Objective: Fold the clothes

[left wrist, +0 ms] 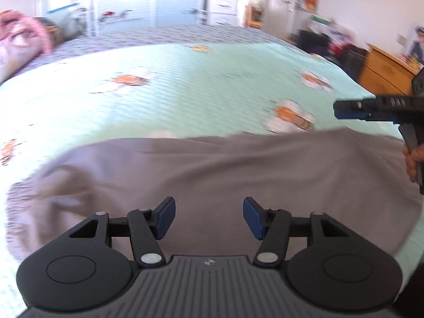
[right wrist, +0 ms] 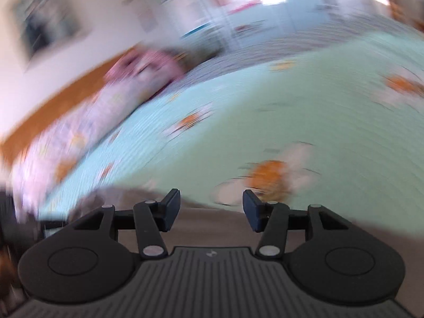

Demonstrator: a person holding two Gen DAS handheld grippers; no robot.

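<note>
- The left hand-held gripper [left wrist: 209, 217] is hovering over the near part of the grey garment [left wrist: 212, 175], its blue pads [left wrist: 167, 217] standing wide apart with nothing between them.
- The grey garment is lying spread across the near edge of the bed, on top of a mint-green bedspread [left wrist: 185, 90] printed with orange-and-white figures; its far edge is running left to right across the middle of the left wrist view.
- The garment's left end is looking rumpled and blurred, so its exact outline there is hard to tell.
- The right hand-held gripper [left wrist: 341, 110] is showing at the right edge of the left wrist view, seen side-on above the garment's far right corner, with a person's fingers [left wrist: 412, 159] wrapping its handle.
- In its own view the right hand-held gripper [right wrist: 211, 210] is also gaping open, empty, with only a strip of grey cloth [right wrist: 212, 225] showing below its fingers.
- That right wrist view is smearing heavily; the bedspread [right wrist: 291, 122] and a pink bundle [right wrist: 148, 66] at the far left are just readable.
- Far left on the bed, pink bedding [left wrist: 18, 34] is sitting piled up; at the far right a wooden cabinet [left wrist: 384, 71] is standing beside the bed.
</note>
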